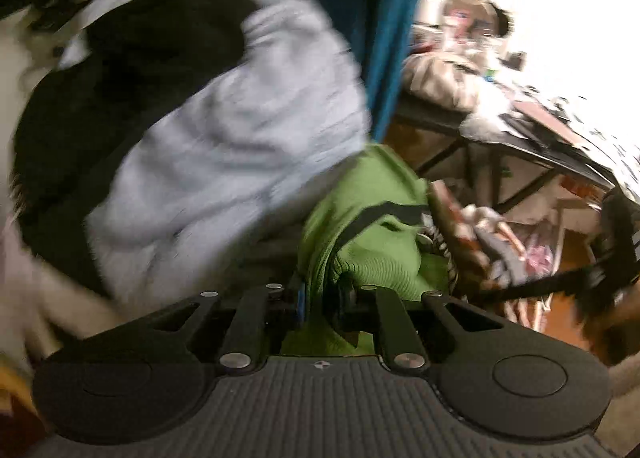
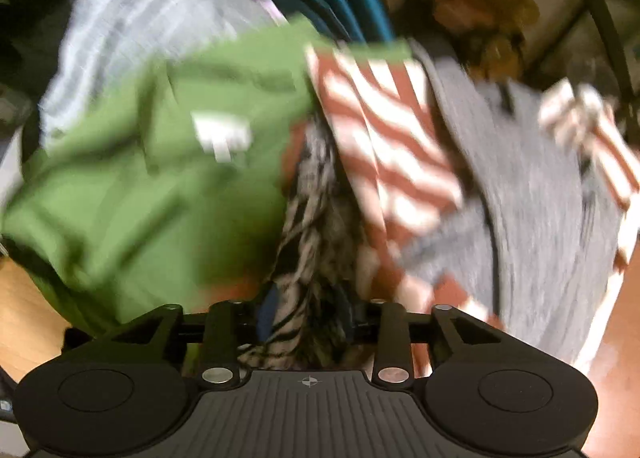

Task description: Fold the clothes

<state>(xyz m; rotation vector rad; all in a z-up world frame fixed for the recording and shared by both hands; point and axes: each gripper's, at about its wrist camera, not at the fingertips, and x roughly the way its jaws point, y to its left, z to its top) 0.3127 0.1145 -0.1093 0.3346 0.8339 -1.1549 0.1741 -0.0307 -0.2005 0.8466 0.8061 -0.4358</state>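
Left wrist view: the left gripper [image 1: 322, 294] has its jaws clamped on a fold of the green garment [image 1: 372, 218], which lies on the clothes pile just beside a pale grey garment [image 1: 224, 146] and a black one [image 1: 120, 70]. Right wrist view, blurred: the right gripper [image 2: 308, 318] has black-and-white patterned cloth [image 2: 308, 258] between its jaws, but whether they press on it I cannot tell; a red-and-white striped garment [image 2: 384, 146] lies just beside it.

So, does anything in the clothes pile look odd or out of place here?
Yes: each gripper has a different garment between its jaws. The left gripper pinches the green knit garment; the right gripper has the black-and-white patterned cloth.
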